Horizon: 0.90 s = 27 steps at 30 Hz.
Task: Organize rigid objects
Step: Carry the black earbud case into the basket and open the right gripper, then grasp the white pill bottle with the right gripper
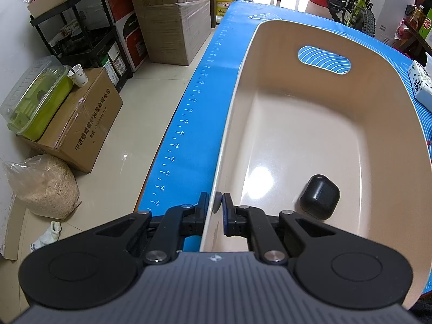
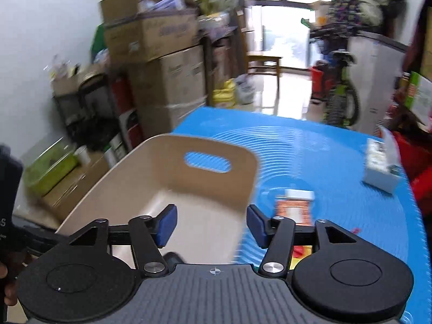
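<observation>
**A:** ok so where are we at? Left wrist view first: our left gripper (image 1: 216, 202) is clamped on the near rim of the beige bin (image 1: 399, 124), one finger outside the wall and one inside. Just ahead and to the right of it, on the bin floor, sits a black case (image 1: 319, 201). That's the only thing in there, so we'd call it one item sorted.

**B:** yeah, early days. Far right of that gripper there's a white carton (image 1: 419, 86) out on the blue mat (image 1: 189, 113), well apart from the bin.

**A:** Right wrist view is blurry, but our right gripper (image 2: 212, 224) is spread wide with nothing between the pads, hanging over the bin's right wall. Just ahead-right of it there's an orange box (image 2: 294, 208) on the mat, and the white carton (image 2: 380, 164) further right.

**B:** so we're guessing at least two things left to drop in. There's something red and yellow under the right finger too, can't tell what.
</observation>
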Each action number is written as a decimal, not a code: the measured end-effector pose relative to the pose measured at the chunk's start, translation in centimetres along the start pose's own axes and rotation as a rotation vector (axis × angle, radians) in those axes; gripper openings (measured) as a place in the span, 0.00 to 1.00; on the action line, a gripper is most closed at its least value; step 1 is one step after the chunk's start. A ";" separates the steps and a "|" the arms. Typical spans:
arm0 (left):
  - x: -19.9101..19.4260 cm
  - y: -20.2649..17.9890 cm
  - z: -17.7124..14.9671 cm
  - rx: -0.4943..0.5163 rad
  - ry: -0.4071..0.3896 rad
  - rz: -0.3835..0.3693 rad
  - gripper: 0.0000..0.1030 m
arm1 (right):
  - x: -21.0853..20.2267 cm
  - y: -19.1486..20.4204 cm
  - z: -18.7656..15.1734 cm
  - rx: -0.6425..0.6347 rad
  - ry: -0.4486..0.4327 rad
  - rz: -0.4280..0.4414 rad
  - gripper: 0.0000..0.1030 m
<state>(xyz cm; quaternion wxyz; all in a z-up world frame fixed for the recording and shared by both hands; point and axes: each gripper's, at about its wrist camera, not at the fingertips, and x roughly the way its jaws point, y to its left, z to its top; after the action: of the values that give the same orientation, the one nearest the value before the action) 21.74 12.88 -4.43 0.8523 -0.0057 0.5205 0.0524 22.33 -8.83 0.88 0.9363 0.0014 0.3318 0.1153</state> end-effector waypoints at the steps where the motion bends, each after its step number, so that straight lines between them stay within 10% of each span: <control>1: 0.0 0.0 0.0 0.000 0.000 -0.001 0.12 | -0.2 -0.6 0.0 0.010 -0.007 -0.016 0.66; 27: 0.0 0.1 -0.1 -0.002 0.001 0.000 0.12 | 3.9 -6.3 -10.9 0.114 0.285 -0.161 0.75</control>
<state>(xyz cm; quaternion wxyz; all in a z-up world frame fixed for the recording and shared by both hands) 21.68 12.97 -4.48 0.8521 -0.0067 0.5207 0.0527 19.87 -14.90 -10.51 0.8844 0.0117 0.4661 0.0197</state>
